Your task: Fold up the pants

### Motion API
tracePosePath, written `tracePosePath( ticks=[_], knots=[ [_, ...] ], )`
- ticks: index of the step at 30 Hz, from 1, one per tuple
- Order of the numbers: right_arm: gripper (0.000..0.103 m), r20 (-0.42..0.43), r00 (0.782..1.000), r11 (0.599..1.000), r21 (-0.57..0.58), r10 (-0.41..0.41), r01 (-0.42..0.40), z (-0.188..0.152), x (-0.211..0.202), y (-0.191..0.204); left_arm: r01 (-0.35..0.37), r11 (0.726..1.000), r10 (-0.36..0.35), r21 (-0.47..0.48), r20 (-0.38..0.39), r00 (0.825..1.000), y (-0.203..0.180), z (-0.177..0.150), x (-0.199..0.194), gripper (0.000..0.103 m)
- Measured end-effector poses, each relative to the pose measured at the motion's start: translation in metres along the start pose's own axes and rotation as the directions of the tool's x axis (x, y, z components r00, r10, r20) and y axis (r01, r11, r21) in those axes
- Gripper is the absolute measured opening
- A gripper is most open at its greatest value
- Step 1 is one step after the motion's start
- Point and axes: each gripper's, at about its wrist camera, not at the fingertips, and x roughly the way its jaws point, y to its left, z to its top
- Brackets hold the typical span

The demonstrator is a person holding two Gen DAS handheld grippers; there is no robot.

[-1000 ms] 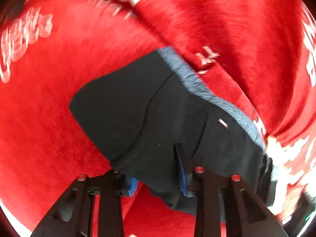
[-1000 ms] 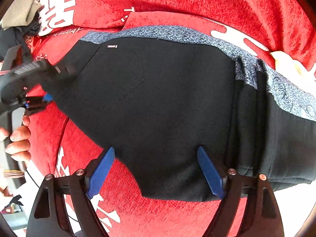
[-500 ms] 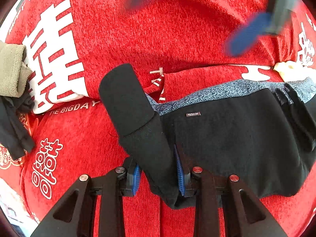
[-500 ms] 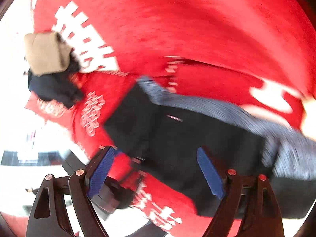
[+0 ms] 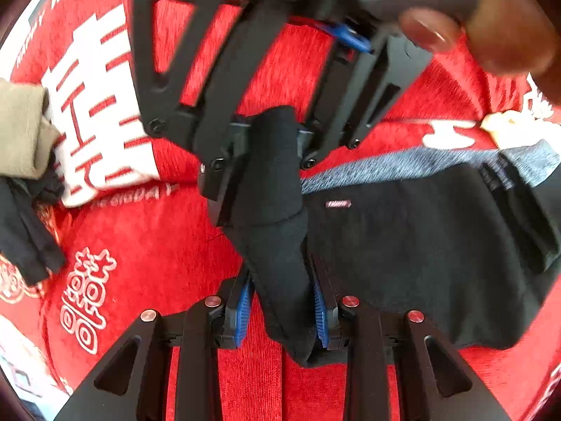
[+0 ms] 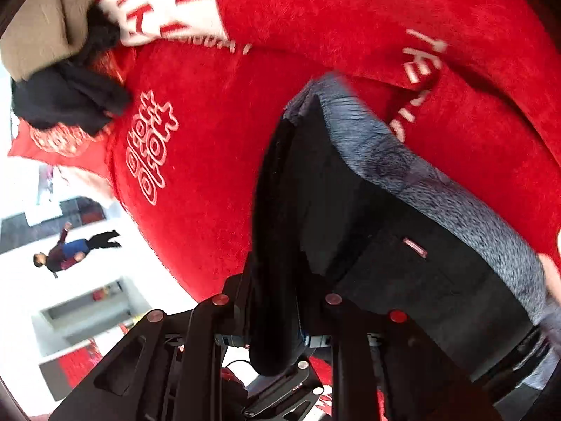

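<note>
**Both grippers pinching one corner of the pants**

The left gripper (image 5: 282,310) is being kept pressed together on a bunched black corner of the pants (image 5: 420,252), with its blue pads (image 5: 242,310) squeezing the fabric from both sides. The right gripper (image 5: 270,140) is being seen from the front; its jaws have just been closing and are now pinching the upper end of that same raised corner. The rest of the pants, black with a grey waistband (image 6: 438,189), is being left spread on the red blanket (image 5: 147,238). A beige cloth (image 5: 21,129) and a dark garment (image 6: 66,101) are lying near the blanket's edge. A thumb (image 5: 431,33) is showing behind the right gripper.
</note>
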Motion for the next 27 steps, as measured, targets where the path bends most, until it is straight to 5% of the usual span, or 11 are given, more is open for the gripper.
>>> tracePosePath(
  ticks=[6,13,20,27],
  knots=[
    [0.021,0.141,0.981,0.99,-0.058,0.133,-0.126,-0.036,-0.058,-0.009,0.033,0.999,-0.032,-0.015,0.068,0.997,-0.013,0.033,-0.048,0.032],
    [0.021,0.298,0.915,0.962,-0.099,0.274,-0.255,-0.091,-0.134,-0.04,0.083,0.996,-0.085,0.03,0.116,0.99,-0.062,0.071,-0.095,0.032],
    [0.021,0.458,0.806,0.919,-0.075,0.376,-0.386,-0.167,-0.199,-0.119,0.141,0.976,-0.164,0.166,0.135,0.977,-0.148,0.096,-0.124,0.032],
    [0.021,0.613,0.696,0.875,0.015,0.374,-0.484,-0.263,-0.228,-0.221,0.25,0.911,-0.293,0.328,0.088,0.952,-0.255,0.096,-0.122,0.032]
  ],
)
